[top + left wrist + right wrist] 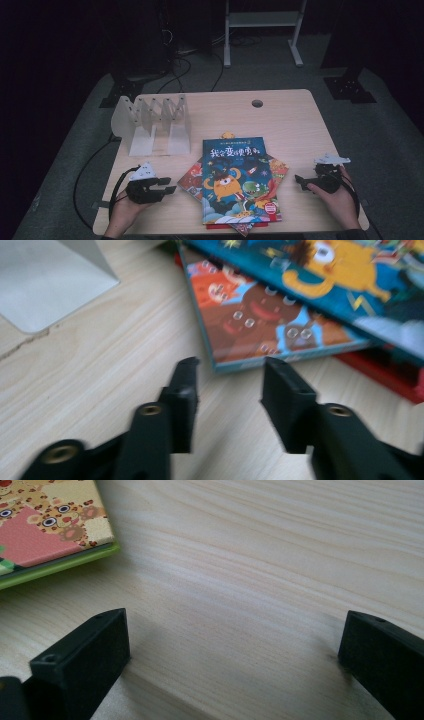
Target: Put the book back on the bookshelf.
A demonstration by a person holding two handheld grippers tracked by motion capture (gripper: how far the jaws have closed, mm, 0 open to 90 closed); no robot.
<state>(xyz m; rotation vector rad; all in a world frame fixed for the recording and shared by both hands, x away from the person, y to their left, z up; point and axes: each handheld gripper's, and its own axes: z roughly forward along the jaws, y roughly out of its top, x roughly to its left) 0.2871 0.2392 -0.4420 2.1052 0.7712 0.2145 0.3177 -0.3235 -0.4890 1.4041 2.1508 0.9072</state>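
Books (240, 182) are stacked near the table's (295, 117) front edge, between both grippers. Left gripper (229, 380), jaws parted and empty, sits just beside the stack's left corner; right gripper (235, 645), jaws wide and empty, near its right side. The top book should be pinched squarely at its edge, judged from this position.

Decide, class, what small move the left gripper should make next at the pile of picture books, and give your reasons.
Probably ease the left gripper forward onto the near corner of the orange-covered book. Its jaws stand apart with nothing between them, just short of that corner, which juts out from under the blue top book. The white rack stands behind.
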